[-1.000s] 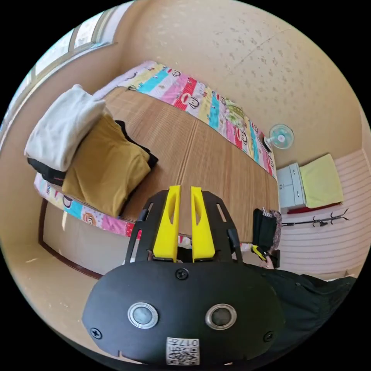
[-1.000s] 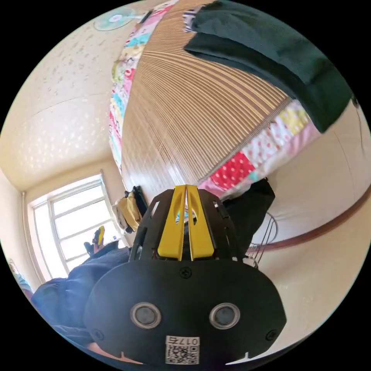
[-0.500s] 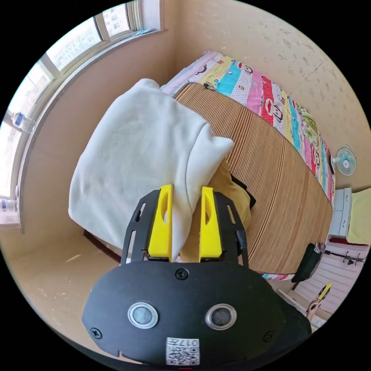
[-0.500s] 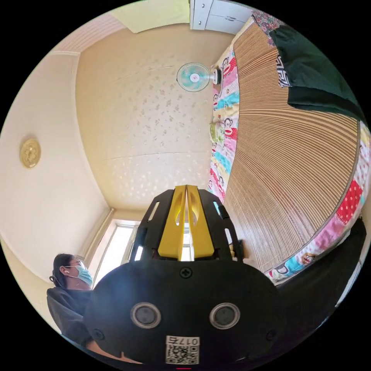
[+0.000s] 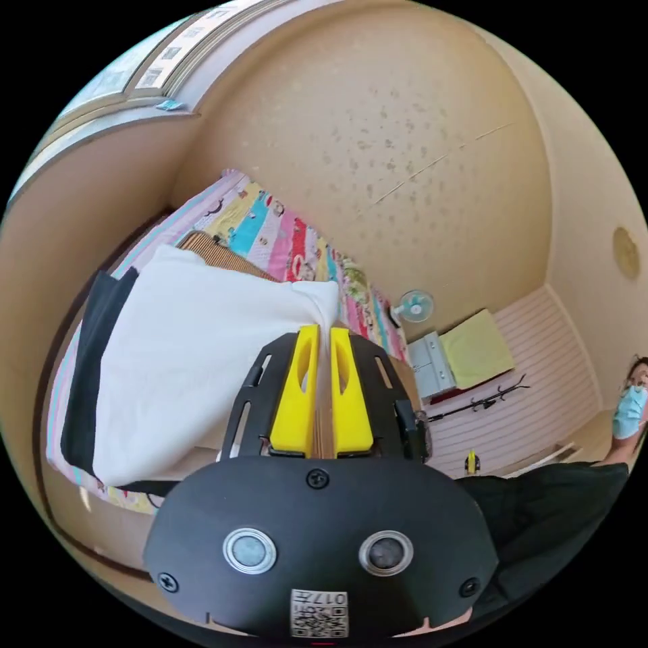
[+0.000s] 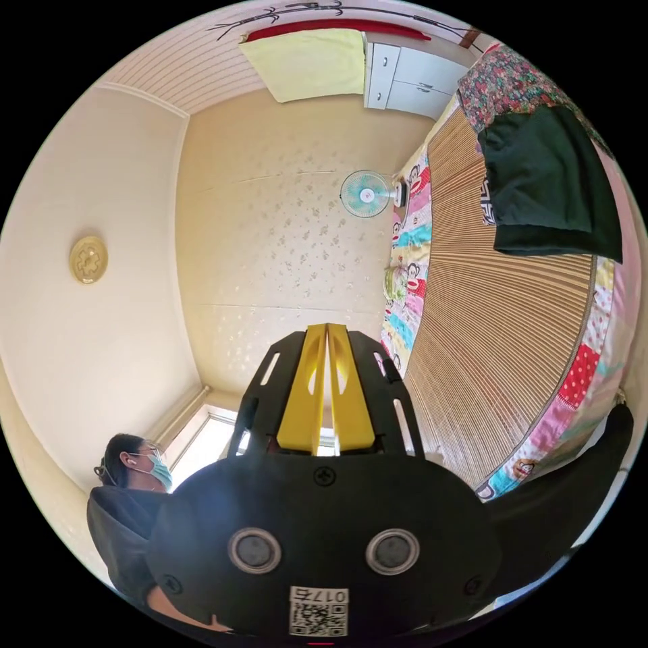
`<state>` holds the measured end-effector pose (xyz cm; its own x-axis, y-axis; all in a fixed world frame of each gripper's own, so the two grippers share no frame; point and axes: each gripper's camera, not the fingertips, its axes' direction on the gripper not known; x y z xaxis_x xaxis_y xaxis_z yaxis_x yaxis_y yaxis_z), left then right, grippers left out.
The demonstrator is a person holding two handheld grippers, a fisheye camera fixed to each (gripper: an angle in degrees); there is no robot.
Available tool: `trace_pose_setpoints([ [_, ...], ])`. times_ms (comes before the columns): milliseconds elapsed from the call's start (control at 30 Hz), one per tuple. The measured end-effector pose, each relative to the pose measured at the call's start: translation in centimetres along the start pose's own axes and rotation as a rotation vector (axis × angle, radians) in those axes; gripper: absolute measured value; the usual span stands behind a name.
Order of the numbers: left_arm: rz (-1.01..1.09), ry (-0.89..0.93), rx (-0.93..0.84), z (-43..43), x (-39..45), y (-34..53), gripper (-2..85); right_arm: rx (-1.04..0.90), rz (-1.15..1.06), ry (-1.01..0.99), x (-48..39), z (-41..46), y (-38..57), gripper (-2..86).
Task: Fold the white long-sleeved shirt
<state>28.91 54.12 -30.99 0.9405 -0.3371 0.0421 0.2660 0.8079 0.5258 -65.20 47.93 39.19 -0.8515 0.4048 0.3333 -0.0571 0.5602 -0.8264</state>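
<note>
Lifted now, one white shirt (image 5: 196,364) in left gripper (image 5: 322,337).

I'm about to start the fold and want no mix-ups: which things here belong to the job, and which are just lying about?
Job:
- white long-sleeved shirt, a corner pinched in the left gripper
- right gripper, jaws closed on nothing
- ribbed bamboo mat

Lying about:
- folded dark green garment
- black garment
- small teal fan
</note>
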Motion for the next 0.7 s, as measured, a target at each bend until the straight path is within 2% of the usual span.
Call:
trace_pose_setpoints([
  [100, 0.200, 0.252, 0.097, -2.6, 4.6, -1.3, 2.9, -0.047, -0.031, -0.021, -0.2, -0.1, -0.1, 0.2],
  [133, 0.252, 0.304, 0.099, -2.7, 5.9, -1.4, 2.8, -0.067, -0.043, -0.040, -0.3, 0.1, -0.2, 0.2],
  [200, 0.476, 0.555, 0.052, -1.4, 11.3, -1.6, 2.4, -0.107, -0.064, -0.085, -0.6, 0.9, -0.3, 0.2],
  [233, 0.529, 0.623, 0.045, -0.9, 12.7, -1.4, 2.2, -0.145, -0.086, -0.112, -1.0, 1.6, -0.3, 0.3],
  [300, 0.704, 0.966, 0.075, 1.3, 17.8, -0.5, 1.7, -0.225, -0.137, -0.131, -2.2, 3.0, -0.1, 0.4],
  [333, 0.733, 1.061, 0.089, 2.0, 18.9, -0.2, 1.6, -0.289, -0.178, -0.131, -3.2, 4.1, 0.2, 0.5],
  [400, 0.776, 1.385, 0.144, 5.2, 22.5, 1.0, 1.4, -0.399, -0.261, -0.125, -5.2, 5.8, 1.0, 0.8],
  [467, 0.765, 1.552, 0.133, 8.3, 25.4, 2.2, 1.2, -0.564, -0.408, -0.092, -8.7, 8.2, 2.7, 1.3],
  [533, 0.766, 1.647, 0.062, 11.4, 28.5, 4.0, 1.2, -0.654, -0.520, -0.085, -11.5, 9.7, 4.5, 2.1],
  [633, 0.783, 1.733, -0.085, 16.0, 33.2, 8.1, 1.2, -0.729, -0.644, -0.180, -16.1, 11.4, 7.2, 6.0],
  [700, 0.690, 1.839, -0.190, 20.4, 36.0, 12.0, 1.2, -0.733, -0.715, -0.211, -18.8, 12.0, 8.8, 9.1],
])
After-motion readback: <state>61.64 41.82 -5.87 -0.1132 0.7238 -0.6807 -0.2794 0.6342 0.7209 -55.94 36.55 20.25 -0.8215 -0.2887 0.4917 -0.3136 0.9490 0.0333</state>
